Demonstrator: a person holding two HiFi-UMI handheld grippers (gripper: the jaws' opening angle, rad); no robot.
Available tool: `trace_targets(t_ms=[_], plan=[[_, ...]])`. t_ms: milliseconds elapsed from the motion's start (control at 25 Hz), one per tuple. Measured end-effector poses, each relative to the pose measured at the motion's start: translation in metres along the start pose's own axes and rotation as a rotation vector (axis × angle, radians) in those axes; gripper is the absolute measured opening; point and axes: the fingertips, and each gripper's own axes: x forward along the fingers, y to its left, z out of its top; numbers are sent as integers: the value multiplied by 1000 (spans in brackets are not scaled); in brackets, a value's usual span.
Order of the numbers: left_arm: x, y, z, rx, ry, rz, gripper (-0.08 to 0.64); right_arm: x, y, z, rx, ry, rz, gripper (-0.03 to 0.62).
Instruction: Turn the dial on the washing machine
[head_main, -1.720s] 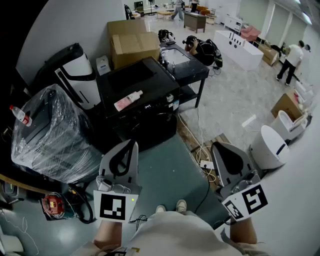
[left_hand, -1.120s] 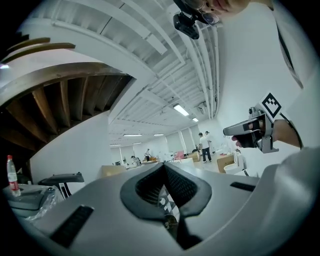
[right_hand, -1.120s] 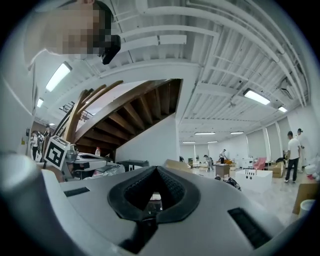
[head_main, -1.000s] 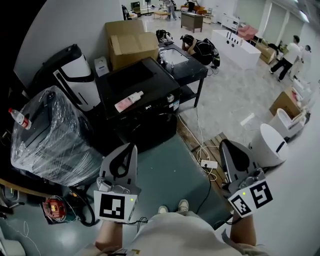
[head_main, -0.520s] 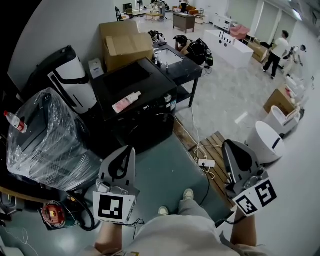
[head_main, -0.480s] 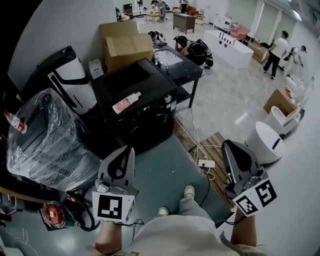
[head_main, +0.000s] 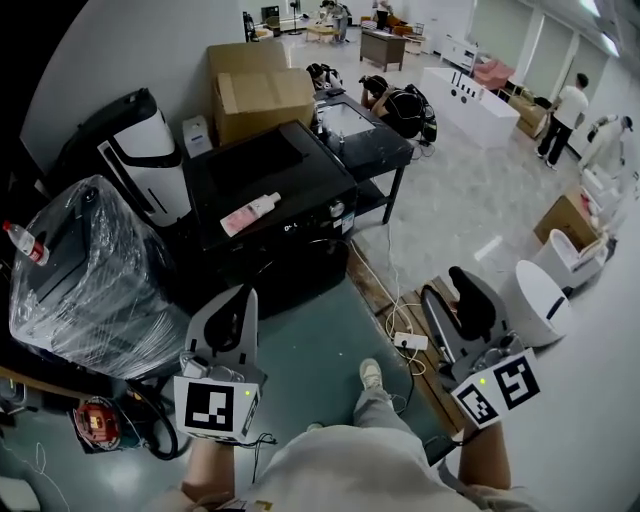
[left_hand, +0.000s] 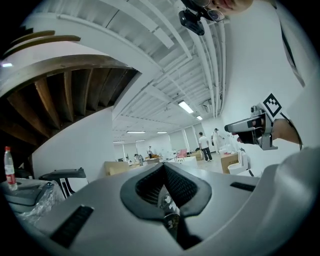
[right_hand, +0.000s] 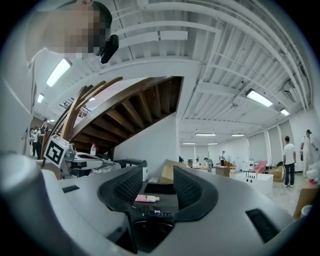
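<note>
**Right gripper (head_main: 452, 298) opening; washing machine (head_main: 262, 165) not yet reached**
The right jaws, closed in the earlier views, are being opened with nothing between them, which suggests a grasp on the dial is being prepared. The left gripper (head_main: 238, 300) is clenched and empty. The machine stands at 12 o'clock, well apart. A pink bottle (head_main: 250, 213) lies on it, and floor cables (head_main: 400, 310) are noted at 1 o'clock.

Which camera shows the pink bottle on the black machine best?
The head view: the pink bottle lies in full sight on top of the washing machine, seen from above. The right gripper view shows it small, far off and side-on. The left gripper view does not show it.
</note>
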Motion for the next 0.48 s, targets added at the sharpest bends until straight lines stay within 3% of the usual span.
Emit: trace_targets(t_ms=[480], plan=[[129, -12, -11, 31, 108, 110, 18, 101, -120, -44, -29, 83, 159, 221]])
